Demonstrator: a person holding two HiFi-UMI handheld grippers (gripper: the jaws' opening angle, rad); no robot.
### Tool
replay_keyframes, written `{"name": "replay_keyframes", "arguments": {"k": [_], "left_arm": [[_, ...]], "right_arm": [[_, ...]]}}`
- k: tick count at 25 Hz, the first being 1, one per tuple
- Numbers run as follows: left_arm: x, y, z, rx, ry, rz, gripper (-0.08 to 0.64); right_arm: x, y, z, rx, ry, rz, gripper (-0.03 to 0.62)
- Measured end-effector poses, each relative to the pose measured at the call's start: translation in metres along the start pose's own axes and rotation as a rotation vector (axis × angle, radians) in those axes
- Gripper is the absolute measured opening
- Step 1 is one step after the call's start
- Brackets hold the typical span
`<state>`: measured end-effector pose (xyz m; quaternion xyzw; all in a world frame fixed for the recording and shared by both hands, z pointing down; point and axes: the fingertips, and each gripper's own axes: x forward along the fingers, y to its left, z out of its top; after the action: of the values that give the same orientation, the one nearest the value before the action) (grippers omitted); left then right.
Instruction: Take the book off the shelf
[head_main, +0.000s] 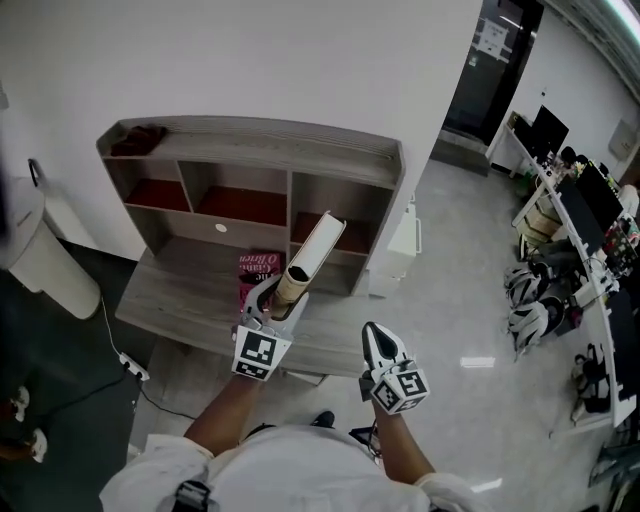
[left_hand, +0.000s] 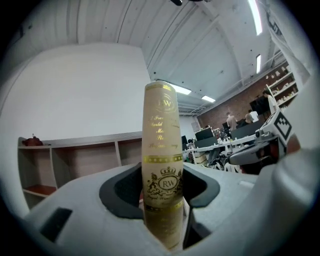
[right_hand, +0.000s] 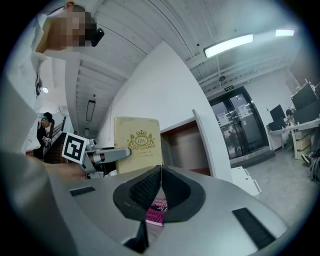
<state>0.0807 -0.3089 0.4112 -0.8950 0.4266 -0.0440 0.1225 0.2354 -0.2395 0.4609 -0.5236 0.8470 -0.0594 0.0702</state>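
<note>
Already off the shelf (head_main: 250, 135), the cream book (head_main: 312, 255) is clamped by the left tool (head_main: 274, 298).
Pinched at one end, it could pivot loose; the right tool (head_main: 377, 338) is closed, empty.

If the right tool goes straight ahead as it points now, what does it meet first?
Probably the shelf, at its open right compartment; the pink book lies lower, and depth is unclear.
</note>
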Motion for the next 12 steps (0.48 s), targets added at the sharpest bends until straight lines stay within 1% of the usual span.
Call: {"name": "replay_keyframes", "arguments": {"k": [2, 7, 9, 12], "left_arm": [[-0.023, 0.007, 0.001, -0.029, -0.013, -0.005, 0.210], [-0.083, 0.023, -0.002, -0.058, -0.019, 0.008, 0.209], [-0.106, 0.027, -0.005, -0.086, -0.021, 0.011, 0.209], [-0.135, 0.030, -0.010, -0.149, -0.024, 0.006, 0.209]], "right_arm": [[-0.003, 0.018, 0.003, -0.013, -0.010, 0.000, 0.015], [-0.011, 0.060, 0.002, -0.039, -0.011, 0.003, 0.015], [-0.018, 0.076, -0.001, -0.039, -0.009, 0.001, 0.015], [-0.028, 0.094, -0.008, -0.033, 0.003, -0.007, 0.015]]}}
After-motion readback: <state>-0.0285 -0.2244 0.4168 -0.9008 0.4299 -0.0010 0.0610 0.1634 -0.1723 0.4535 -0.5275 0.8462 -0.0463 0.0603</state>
